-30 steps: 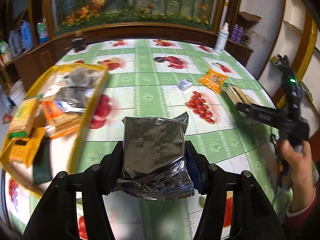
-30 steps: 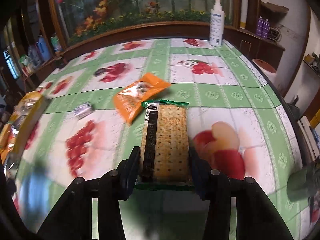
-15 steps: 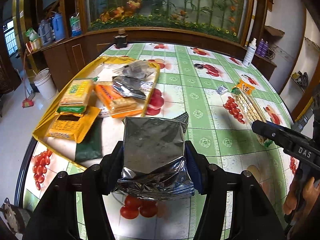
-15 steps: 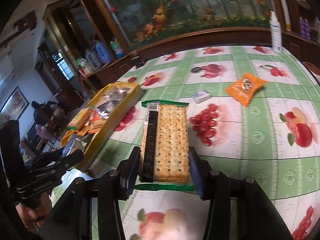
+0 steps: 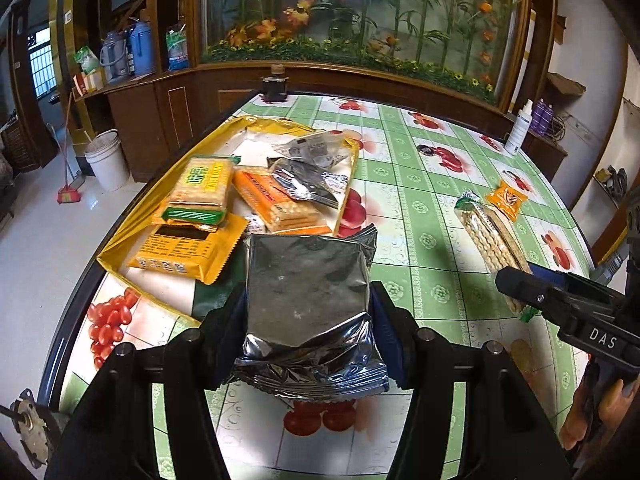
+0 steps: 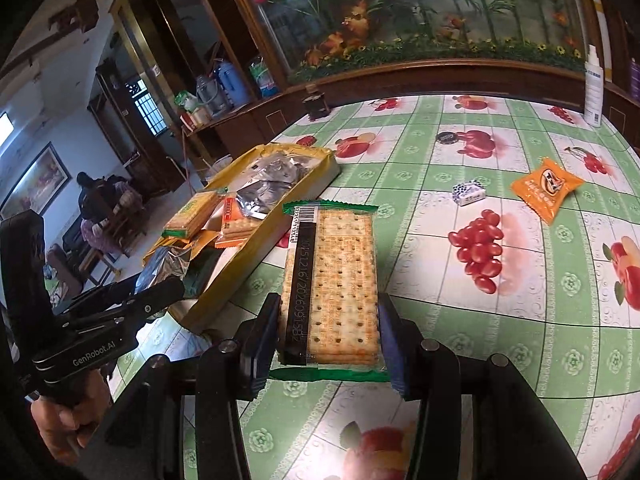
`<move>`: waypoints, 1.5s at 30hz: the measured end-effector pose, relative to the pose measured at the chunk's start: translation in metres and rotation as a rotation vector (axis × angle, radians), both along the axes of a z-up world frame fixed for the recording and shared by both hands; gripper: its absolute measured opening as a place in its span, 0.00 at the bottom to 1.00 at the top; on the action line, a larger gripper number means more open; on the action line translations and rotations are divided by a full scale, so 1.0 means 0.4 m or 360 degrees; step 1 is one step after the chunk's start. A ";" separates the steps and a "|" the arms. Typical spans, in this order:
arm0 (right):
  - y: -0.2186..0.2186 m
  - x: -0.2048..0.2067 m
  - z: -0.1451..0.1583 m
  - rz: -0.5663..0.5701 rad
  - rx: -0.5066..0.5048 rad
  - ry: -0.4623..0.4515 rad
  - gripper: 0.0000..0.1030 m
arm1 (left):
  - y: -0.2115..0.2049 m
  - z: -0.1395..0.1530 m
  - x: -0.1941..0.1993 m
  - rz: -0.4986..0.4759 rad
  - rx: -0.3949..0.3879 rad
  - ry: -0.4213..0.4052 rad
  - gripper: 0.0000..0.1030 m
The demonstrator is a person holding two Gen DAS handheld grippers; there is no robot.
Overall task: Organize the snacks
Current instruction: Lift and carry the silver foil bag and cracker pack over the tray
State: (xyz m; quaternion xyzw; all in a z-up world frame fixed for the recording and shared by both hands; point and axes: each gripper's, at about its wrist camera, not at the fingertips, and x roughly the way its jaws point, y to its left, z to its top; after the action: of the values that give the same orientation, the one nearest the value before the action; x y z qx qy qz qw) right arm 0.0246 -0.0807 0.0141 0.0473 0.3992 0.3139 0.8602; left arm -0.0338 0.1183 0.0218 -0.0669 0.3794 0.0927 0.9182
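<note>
My left gripper [image 5: 308, 320] is shut on a silver foil snack packet [image 5: 308, 300], held above the table just in front of the yellow tray [image 5: 120, 248]. That tray holds several snack packs, among them a green-edged cracker pack [image 5: 200, 188] and an orange pack [image 5: 188, 248]. My right gripper [image 6: 328, 320] is shut on a green-wrapped cracker pack [image 6: 332, 280], held above the tablecloth to the right of the yellow tray [image 6: 256, 248]. In the left wrist view the right gripper [image 5: 516, 280] shows with the cracker pack [image 5: 488, 236]. The left gripper [image 6: 168, 284] appears at the left of the right wrist view.
An orange snack packet [image 6: 546, 188] and a small blue-white sweet [image 6: 469, 193] lie on the fruit-patterned tablecloth [image 6: 520, 320]. A white spray bottle [image 6: 593, 84] and a dark jar [image 6: 316, 106] stand at the far edge. The floor drops off left of the table.
Both grippers have swung left toward the yellow tray, each keeping its pack. The tray now lies closer and more central in both views.
</note>
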 end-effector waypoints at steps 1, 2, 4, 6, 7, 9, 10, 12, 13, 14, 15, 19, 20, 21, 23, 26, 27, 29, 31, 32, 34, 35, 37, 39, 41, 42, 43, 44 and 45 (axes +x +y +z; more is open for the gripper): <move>0.007 -0.001 0.000 0.0009 -0.0005 0.0000 0.46 | 0.005 0.001 -0.003 0.0011 0.0003 -0.0004 0.56; 0.013 -0.001 0.000 0.0017 -0.0007 0.0001 0.46 | 0.008 0.002 -0.004 0.0022 0.0009 -0.0008 0.56; 0.024 -0.002 0.001 0.0029 -0.0013 0.0001 0.46 | 0.016 0.002 -0.007 0.0045 0.0029 -0.0016 0.56; 0.035 -0.001 0.001 0.0043 -0.0016 0.0002 0.46 | 0.024 0.002 -0.009 0.0066 0.0045 -0.0024 0.56; 0.042 -0.002 0.001 0.0051 -0.0021 0.0004 0.46 | 0.028 0.002 -0.010 0.0076 0.0053 -0.0027 0.56; 0.056 -0.003 0.001 0.0066 -0.0026 0.0006 0.46 | 0.038 0.002 -0.012 0.0095 0.0066 -0.0032 0.56; 0.063 -0.004 0.002 0.0073 -0.0029 0.0005 0.46 | 0.045 0.002 -0.015 0.0101 0.0067 -0.0034 0.56; 0.076 -0.005 0.004 0.0089 -0.0031 0.0003 0.46 | 0.056 0.001 -0.017 0.0115 0.0066 -0.0036 0.56; 0.082 -0.005 0.005 0.0097 -0.0033 0.0002 0.46 | 0.061 0.000 -0.018 0.0123 0.0066 -0.0036 0.56; 0.087 -0.004 0.006 0.0100 -0.0034 0.0002 0.46 | 0.066 -0.001 -0.018 0.0129 0.0065 -0.0034 0.56; 0.094 -0.004 0.007 0.0109 -0.0036 0.0000 0.46 | 0.070 -0.002 -0.018 0.0136 0.0063 -0.0033 0.56; 0.120 -0.002 0.008 0.0139 -0.0044 -0.0005 0.46 | 0.089 -0.006 -0.021 0.0160 0.0053 -0.0029 0.56; 0.127 -0.003 0.008 0.0145 -0.0047 -0.0006 0.46 | 0.094 -0.007 -0.020 0.0165 0.0050 -0.0028 0.56; 0.136 -0.002 0.008 0.0154 -0.0051 -0.0007 0.46 | 0.100 -0.008 -0.020 0.0170 0.0047 -0.0027 0.56; 0.149 -0.002 0.008 0.0169 -0.0053 -0.0007 0.46 | 0.108 -0.012 -0.020 0.0180 0.0040 -0.0023 0.56; 0.170 -0.001 0.007 0.0190 -0.0060 -0.0005 0.46 | 0.122 -0.017 -0.019 0.0195 0.0030 -0.0013 0.56; 0.178 -0.001 0.007 0.0198 -0.0061 -0.0007 0.46 | 0.129 -0.020 -0.019 0.0204 0.0025 -0.0009 0.56; 0.191 -0.001 0.008 0.0212 -0.0065 -0.0010 0.46 | 0.137 -0.023 -0.016 0.0216 0.0015 -0.0003 0.56; 0.206 0.000 0.009 0.0227 -0.0067 -0.0012 0.46 | 0.146 -0.027 -0.014 0.0227 0.0003 0.0003 0.56; 0.213 0.001 0.010 0.0235 -0.0066 -0.0012 0.46 | 0.151 -0.029 -0.012 0.0229 -0.0002 0.0007 0.56; 0.232 0.005 0.013 0.0255 -0.0070 -0.0019 0.46 | 0.162 -0.032 -0.003 0.0230 -0.0018 0.0018 0.56; 0.242 0.007 0.014 0.0266 -0.0071 -0.0023 0.46 | 0.168 -0.034 0.004 0.0230 -0.0031 0.0026 0.56; 0.268 0.019 0.017 0.0290 -0.0070 -0.0035 0.46 | 0.179 -0.038 0.019 0.0229 -0.0060 0.0039 0.56; 0.296 0.036 0.020 0.0307 -0.0067 -0.0039 0.46 | 0.188 -0.037 0.036 0.0217 -0.0086 0.0047 0.56; 0.330 0.055 0.020 0.0321 -0.0070 -0.0047 0.46 | 0.193 -0.035 0.052 0.0207 -0.0111 0.0047 0.56; 0.346 0.066 0.019 0.0327 -0.0076 -0.0050 0.46 | 0.193 -0.033 0.060 0.0193 -0.0120 0.0049 0.56; 0.361 0.077 0.016 0.0332 -0.0079 -0.0050 0.46 | 0.192 -0.032 0.065 0.0187 -0.0126 0.0047 0.56; 0.374 0.087 0.014 0.0359 -0.0080 -0.0056 0.46 | 0.197 -0.030 0.068 0.0213 -0.0106 0.0049 0.56; 0.387 0.099 0.012 0.0356 -0.0075 -0.0056 0.46 | 0.199 -0.029 0.074 0.0184 -0.0130 0.0043 0.56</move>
State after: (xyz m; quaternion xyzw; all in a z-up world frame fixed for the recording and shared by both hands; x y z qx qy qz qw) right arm 0.0641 0.0741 0.0190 -0.0234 0.3942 0.3992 0.8274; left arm -0.0044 0.1979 0.0103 -0.1250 0.3905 0.1310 0.9026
